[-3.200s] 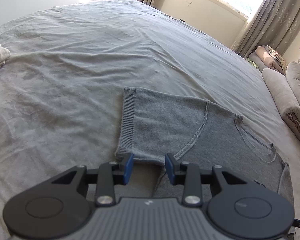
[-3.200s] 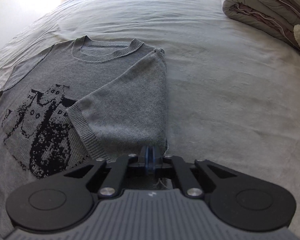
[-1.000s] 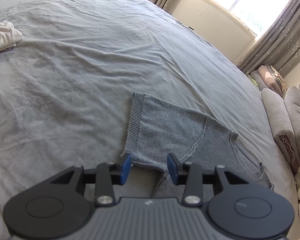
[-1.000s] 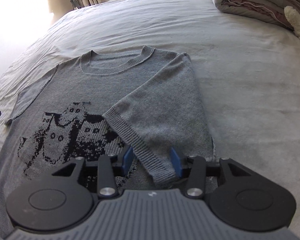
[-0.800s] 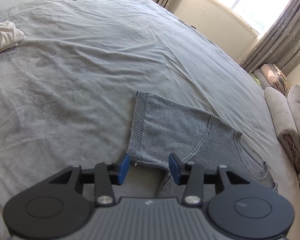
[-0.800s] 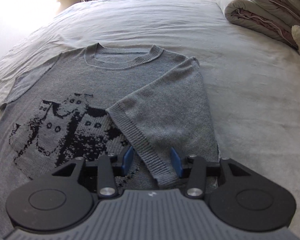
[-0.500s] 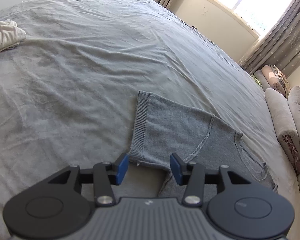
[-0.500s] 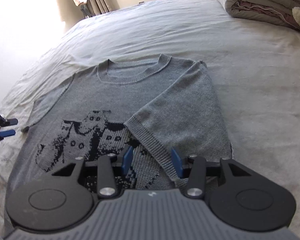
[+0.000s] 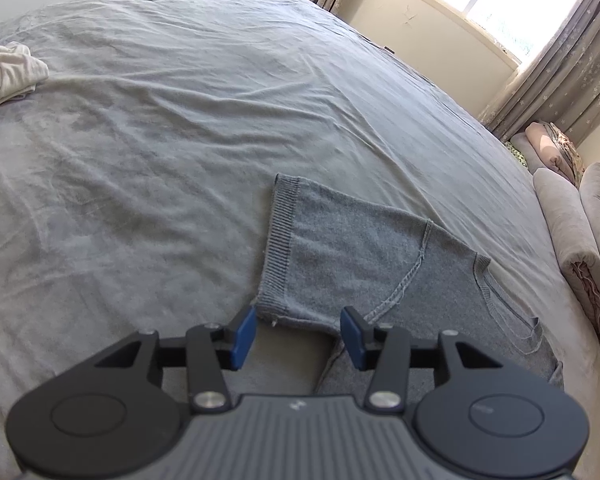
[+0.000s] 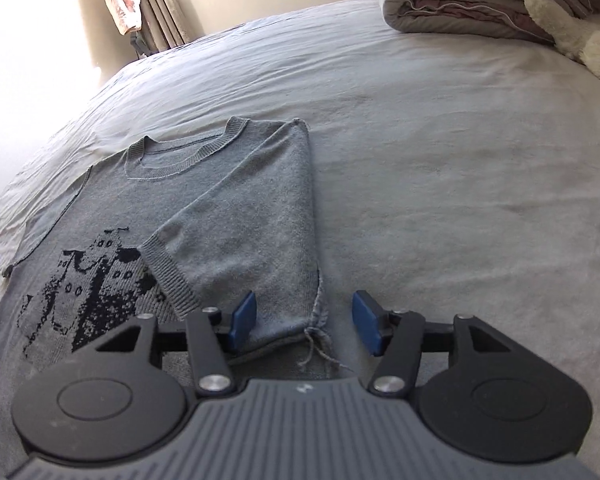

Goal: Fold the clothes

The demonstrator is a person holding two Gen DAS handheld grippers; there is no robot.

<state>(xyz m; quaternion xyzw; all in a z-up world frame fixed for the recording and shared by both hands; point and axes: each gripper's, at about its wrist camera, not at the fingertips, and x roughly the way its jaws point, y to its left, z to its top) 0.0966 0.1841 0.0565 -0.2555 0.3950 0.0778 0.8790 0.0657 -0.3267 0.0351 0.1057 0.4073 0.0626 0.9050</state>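
The gray sweater (image 10: 112,216) lay flat on the bed (image 10: 440,160), with one sleeve (image 10: 252,216) folded over its front. The right gripper (image 10: 304,322) had its jaws wide apart around the sleeve's bottom corner, holding nothing. The left gripper (image 9: 298,338) was also spread wide, empty, at the other sleeve (image 9: 340,264).
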